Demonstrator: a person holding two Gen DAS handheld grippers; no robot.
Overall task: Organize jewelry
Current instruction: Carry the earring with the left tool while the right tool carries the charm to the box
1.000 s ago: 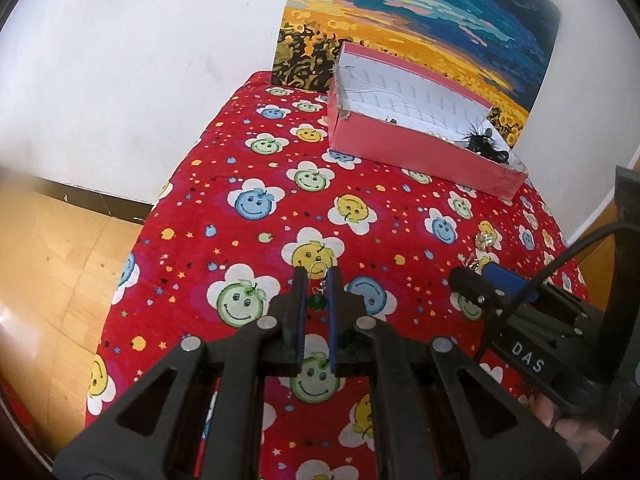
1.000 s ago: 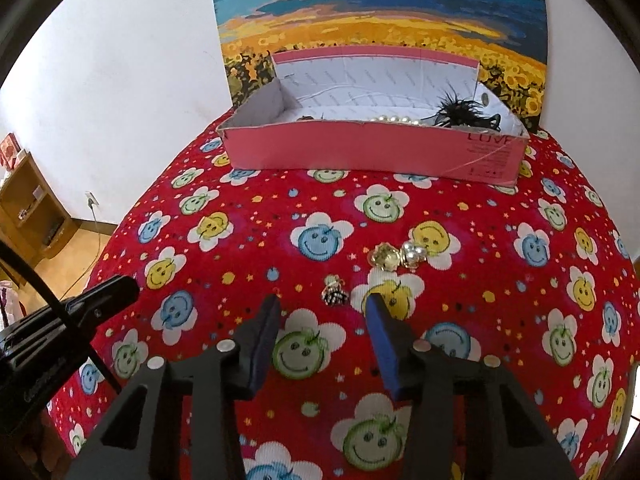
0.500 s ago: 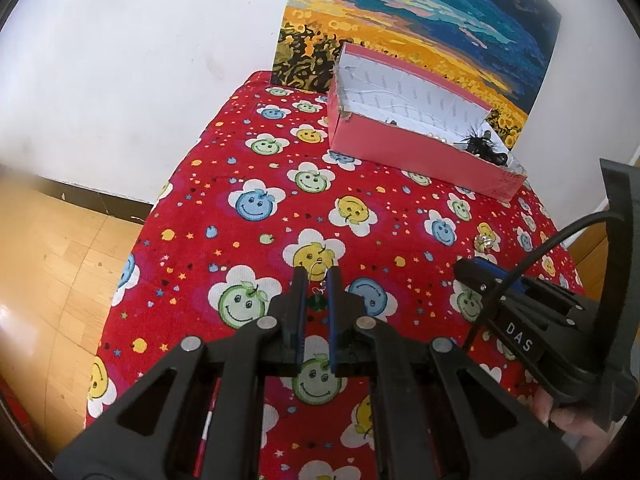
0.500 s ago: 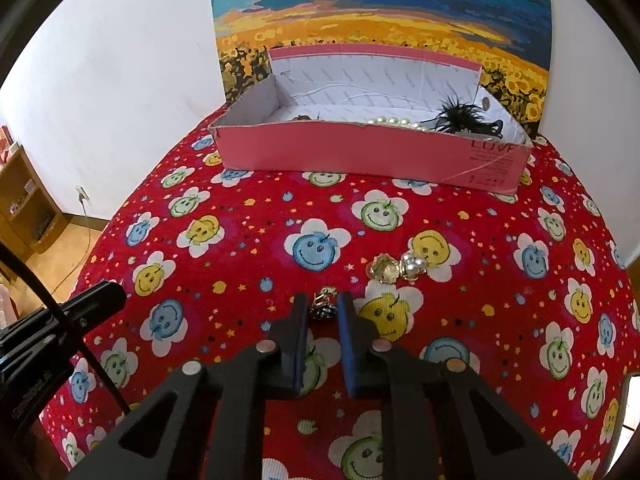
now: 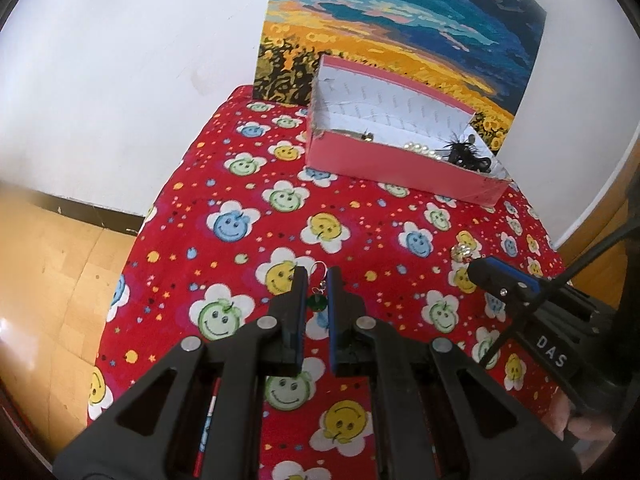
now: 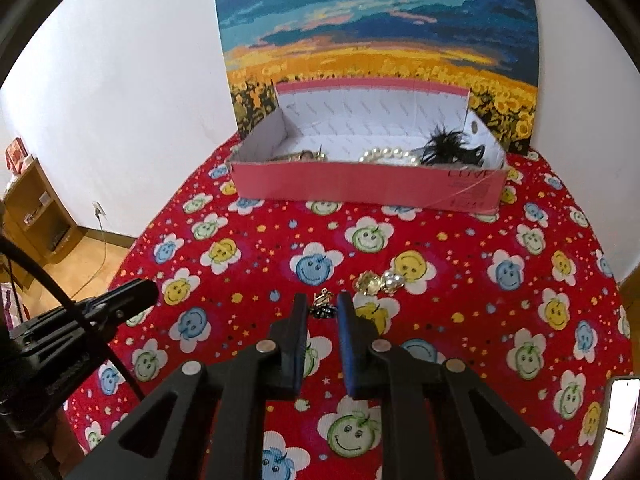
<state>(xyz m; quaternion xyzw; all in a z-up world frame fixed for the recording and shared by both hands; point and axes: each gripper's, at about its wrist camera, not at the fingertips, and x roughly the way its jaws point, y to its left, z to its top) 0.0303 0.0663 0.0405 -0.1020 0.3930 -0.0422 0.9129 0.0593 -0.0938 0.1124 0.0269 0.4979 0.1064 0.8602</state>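
Note:
My left gripper point(image 5: 317, 280) is shut on a green drop earring point(image 5: 317, 301) with a silver hook, held above the red smiley tablecloth point(image 5: 240, 264). My right gripper point(image 6: 323, 305) is shut on a small dark beaded earring point(image 6: 322, 308), lifted just off the cloth. A gold and a silver round piece point(image 6: 380, 282) lie side by side on the cloth just beyond it. The pink cardboard box point(image 6: 360, 184) stands at the far edge and holds a pearl string point(image 6: 386, 156), a black feather piece point(image 6: 448, 146) and gold items at its left end. The box also shows in the left wrist view point(image 5: 392, 168).
A sunset painting point(image 6: 376, 40) leans on the white wall behind the box. The table edge drops to a wooden floor point(image 5: 48, 264) on the left. A wooden shelf point(image 6: 32, 208) stands at the far left. The right gripper's body point(image 5: 532, 312) is at the left view's right.
My right gripper closed on the dark earring and rose with it, and the box now looks nearer. My left gripper kept hold of the green earring and lifted slightly.

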